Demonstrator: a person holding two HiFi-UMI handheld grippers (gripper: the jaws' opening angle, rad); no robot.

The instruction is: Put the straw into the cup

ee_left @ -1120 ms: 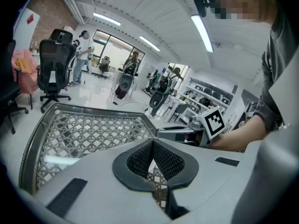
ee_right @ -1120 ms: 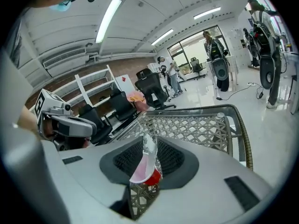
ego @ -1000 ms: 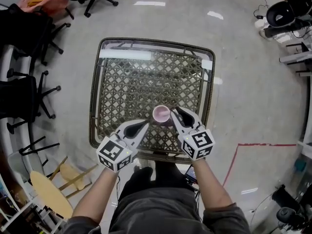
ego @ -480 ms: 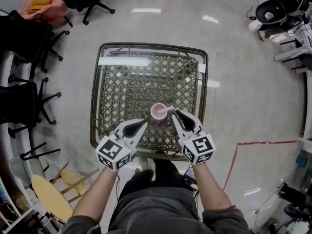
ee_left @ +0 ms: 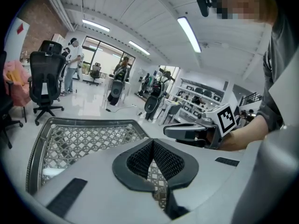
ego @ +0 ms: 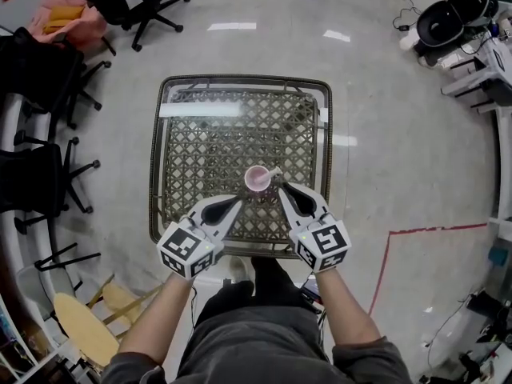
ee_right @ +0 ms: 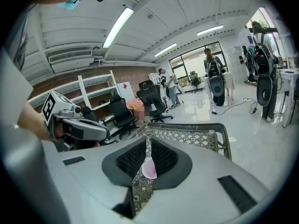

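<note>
right gripper (ego: 281, 187), jaws drawn together at the tips and holding nothing, sits just right of the pink cup (ego: 258, 179), on the person's side. the straw (ego: 273, 171) stands in the cup and leans right over its rim. left gripper (ego: 241, 202), closed and empty, waits near-left of the cup. the lattice table (ego: 240, 79) gives room beyond the cup, and a straight pull-back looks safest.
</note>
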